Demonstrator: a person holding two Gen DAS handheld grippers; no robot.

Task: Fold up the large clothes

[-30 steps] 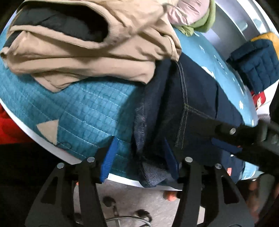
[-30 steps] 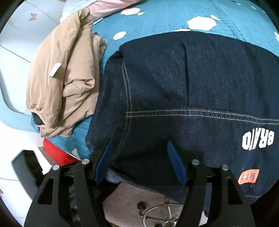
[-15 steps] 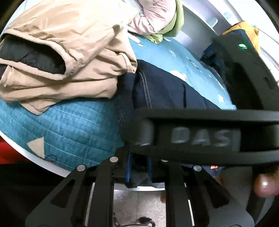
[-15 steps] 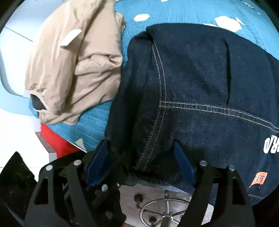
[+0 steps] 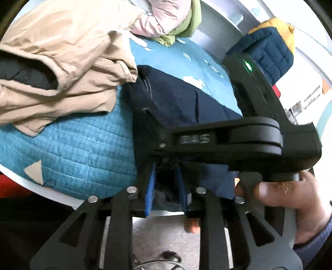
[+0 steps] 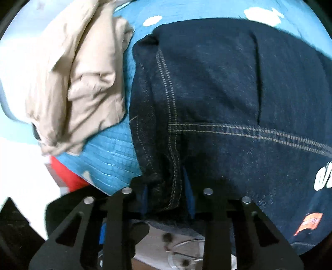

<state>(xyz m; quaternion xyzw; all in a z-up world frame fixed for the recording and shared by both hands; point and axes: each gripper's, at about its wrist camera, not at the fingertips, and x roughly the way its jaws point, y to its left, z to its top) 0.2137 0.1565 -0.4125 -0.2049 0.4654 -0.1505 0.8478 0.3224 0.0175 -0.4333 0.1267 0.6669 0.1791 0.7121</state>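
A dark blue denim garment (image 6: pixel 228 87) with tan stitching and white lettering lies over the near edge of a table covered by a teal quilted cloth (image 5: pixel 78 149). My left gripper (image 5: pixel 166 187) is shut on the garment's near hem (image 5: pixel 166 182). My right gripper (image 6: pixel 166 191) is shut on the same hem, on the stitched seam (image 6: pixel 174 166). The right gripper's black body (image 5: pixel 238 141) crosses the left wrist view just above the left fingers, held by a hand (image 5: pixel 290 193). The two grippers grip close together.
A beige jacket (image 5: pixel 62 62) lies bunched on the cloth left of the denim, also in the right wrist view (image 6: pixel 68 79). Pink and green clothes (image 5: pixel 166 18) lie at the far side. A navy and yellow quilted jacket (image 5: pixel 269 47) lies at the far right. Floor and a chair base (image 6: pixel 182 249) show below the table edge.
Both grippers have closed on the denim hem; a second ago both stood open around it. The right gripper moved in close beside the left.
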